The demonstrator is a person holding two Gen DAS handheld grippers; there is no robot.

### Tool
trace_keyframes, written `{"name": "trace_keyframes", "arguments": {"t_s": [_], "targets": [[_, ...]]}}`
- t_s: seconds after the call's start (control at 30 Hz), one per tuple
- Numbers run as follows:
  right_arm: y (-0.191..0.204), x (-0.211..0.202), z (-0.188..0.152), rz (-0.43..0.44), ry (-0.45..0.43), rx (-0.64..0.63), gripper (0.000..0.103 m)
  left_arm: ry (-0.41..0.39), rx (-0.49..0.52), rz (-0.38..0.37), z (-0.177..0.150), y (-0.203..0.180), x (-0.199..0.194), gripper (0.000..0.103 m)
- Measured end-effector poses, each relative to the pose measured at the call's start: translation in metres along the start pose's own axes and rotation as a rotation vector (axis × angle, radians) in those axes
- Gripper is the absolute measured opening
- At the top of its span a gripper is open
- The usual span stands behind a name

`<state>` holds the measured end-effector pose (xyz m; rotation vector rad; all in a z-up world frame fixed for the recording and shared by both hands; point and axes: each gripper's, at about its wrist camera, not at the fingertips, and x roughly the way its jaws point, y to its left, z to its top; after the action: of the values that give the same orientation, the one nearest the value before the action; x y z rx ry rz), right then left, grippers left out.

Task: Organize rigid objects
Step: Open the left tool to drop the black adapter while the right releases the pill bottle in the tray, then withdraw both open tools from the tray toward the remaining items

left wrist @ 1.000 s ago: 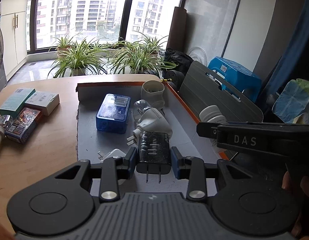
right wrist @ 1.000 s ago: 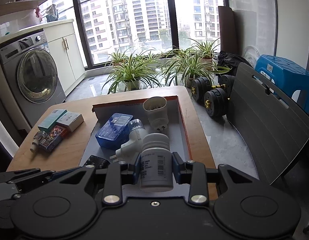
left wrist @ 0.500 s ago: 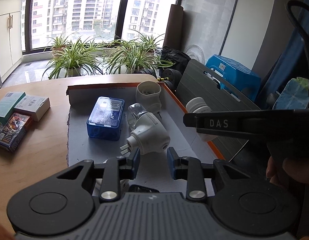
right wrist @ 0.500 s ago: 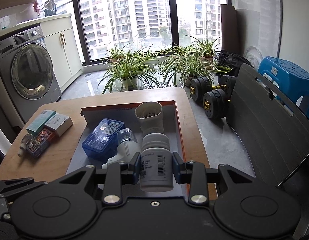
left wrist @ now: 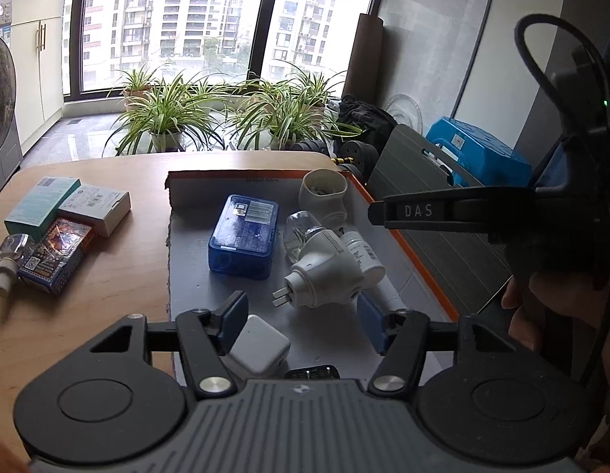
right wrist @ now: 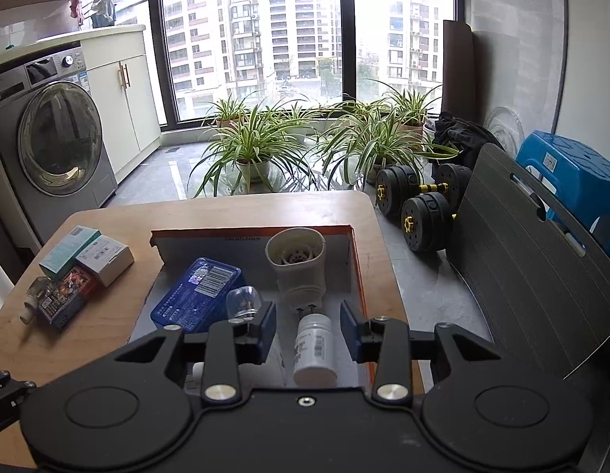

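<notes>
Now both released, left tool [left wrist: 303, 321] and right tool [right wrist: 306, 329] lower centre, one white bottle [right wrist: 314, 351], one blue case [left wrist: 243, 242], three boxes [left wrist: 68, 216] left on desk [left wrist: 107, 283].

Tray [left wrist: 403, 238]: orange rim, grey-white floor
Case [left wrist: 243, 238]: translucent blue, white barcode label
Plug adapter [left wrist: 324, 272]: white, silver prongs
Bottle [right wrist: 314, 349]: white, black print on label
Ribbed cup [right wrist: 297, 264]: cream
Bulb [right wrist: 243, 301]: clear glass
Charger cube [left wrist: 257, 349]: white
Black charger [left wrist: 312, 372]: white print
Left gripper [left wrist: 303, 321]: black body, blue pads
Right gripper [right wrist: 306, 329]: black body, blue pads
Table [left wrist: 107, 276]: light wood
Boxes: teal [left wrist: 40, 201], white [left wrist: 96, 207], multicoloured red-blue [left wrist: 58, 254]
Stool [right wrist: 569, 169]: bright blue
Dumbbells [right wrist: 423, 201]: black, yellow collars
</notes>
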<state>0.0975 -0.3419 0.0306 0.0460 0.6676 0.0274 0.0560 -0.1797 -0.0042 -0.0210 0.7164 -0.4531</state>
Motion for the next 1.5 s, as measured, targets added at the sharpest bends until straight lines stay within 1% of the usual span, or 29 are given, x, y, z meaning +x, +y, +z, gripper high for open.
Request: {"name": "trace_keyframes", "arguments": {"t_s": [0.07,0.1,0.17,0.23,0.27,0.43,0.63,0.87,1.0,1.23,1.5], "targets": [[0.006,-0.009,-0.002,0.008,-0.011,-0.008,0.06,-0.01,-0.003,0.015,0.0,0.005,-0.006,0.071],[0.01,-0.013,-0.003,0.012,-0.015,-0.012,0.066,-0.011,-0.007,0.028,0.0,0.008,-0.009,0.076],[0.019,-0.022,-0.006,0.025,-0.024,-0.02,0.071,-0.017,-0.016,0.055,-0.002,0.016,-0.016,0.081],[0.028,-0.028,-0.009,0.037,-0.029,-0.024,0.08,-0.017,-0.029,0.082,-0.003,0.025,-0.023,0.082],[0.034,-0.031,-0.011,0.043,-0.03,-0.026,0.08,-0.015,-0.041,0.099,-0.005,0.031,-0.027,0.083],[0.062,-0.036,-0.019,0.092,-0.011,-0.038,0.082,-0.012,-0.091,0.171,-0.008,0.062,-0.043,0.085],[0.094,-0.036,-0.025,0.13,0.01,-0.058,0.083,-0.013,-0.136,0.243,-0.01,0.094,-0.061,0.09],[0.127,-0.034,-0.031,0.171,0.033,-0.086,0.084,-0.019,-0.194,0.297,-0.015,0.127,-0.072,0.092],[0.137,-0.032,-0.034,0.181,0.04,-0.098,0.084,-0.022,-0.221,0.32,-0.017,0.144,-0.075,0.093],[0.149,-0.024,-0.036,0.189,0.056,-0.106,0.084,-0.009,-0.257,0.351,-0.015,0.171,-0.066,0.094],[0.155,-0.014,-0.039,0.2,0.069,-0.104,0.084,0.016,-0.256,0.369,-0.001,0.209,-0.032,0.094]]}}
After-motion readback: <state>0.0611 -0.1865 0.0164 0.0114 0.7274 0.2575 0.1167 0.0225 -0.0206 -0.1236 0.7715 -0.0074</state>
